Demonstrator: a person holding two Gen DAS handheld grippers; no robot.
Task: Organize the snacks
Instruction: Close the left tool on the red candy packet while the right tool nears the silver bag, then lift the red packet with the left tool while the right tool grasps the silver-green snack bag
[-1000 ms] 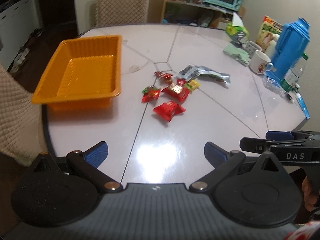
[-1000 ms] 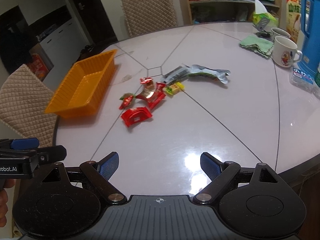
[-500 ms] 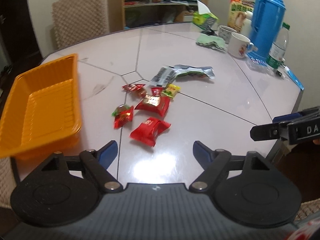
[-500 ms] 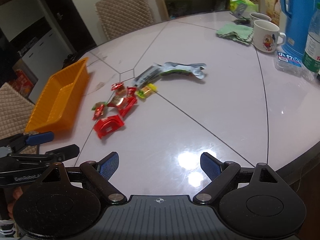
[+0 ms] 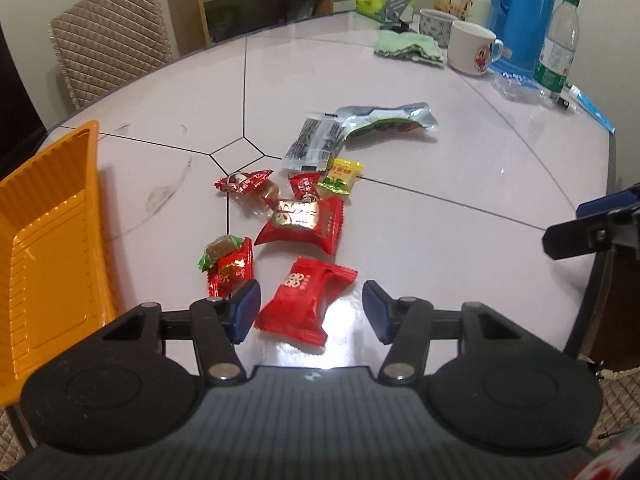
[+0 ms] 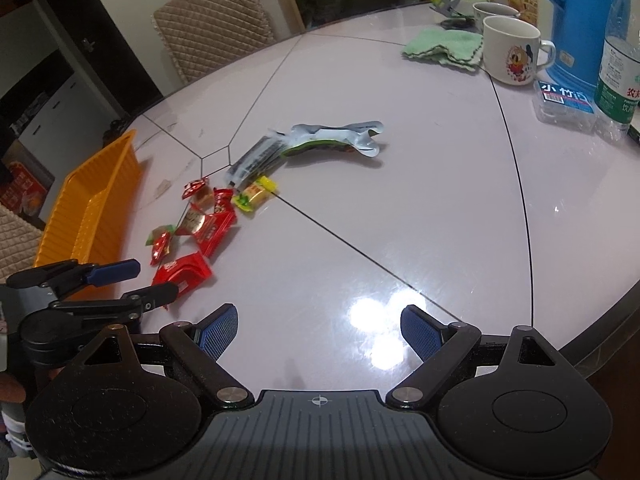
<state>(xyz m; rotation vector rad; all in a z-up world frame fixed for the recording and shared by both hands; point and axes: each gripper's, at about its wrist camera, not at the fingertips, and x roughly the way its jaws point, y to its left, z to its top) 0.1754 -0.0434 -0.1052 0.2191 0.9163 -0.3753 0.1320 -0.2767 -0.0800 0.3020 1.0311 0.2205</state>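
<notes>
Several snacks lie mid-table. My left gripper (image 5: 311,312) is low over the nearest red packet (image 5: 308,300), which lies between its jaws; they are closing, and the blue pads stand just off its edges. The right wrist view shows that gripper (image 6: 120,280) by the same packet (image 6: 182,272). Beyond lie a bigger red packet with a gold label (image 5: 304,224), a red-green candy (image 5: 228,264), a yellow candy (image 5: 340,176), a striped clear packet (image 5: 316,144) and a silver pouch (image 5: 384,122). The orange tray (image 5: 94,200) stands to the left. My right gripper (image 6: 320,328) is open over bare table.
At the far right stand two mugs (image 6: 512,48), a blue thermos (image 5: 520,12), a water bottle (image 5: 558,44), a green cloth (image 5: 408,46) and a tissue box (image 5: 382,0). A quilted chair (image 5: 112,48) is behind the table. The table's curved edge (image 6: 600,320) runs close on the right.
My left gripper has come forward and down onto the snack pile, and its jaws have narrowed around the nearest red packet. The right gripper has drifted slightly, still open.
</notes>
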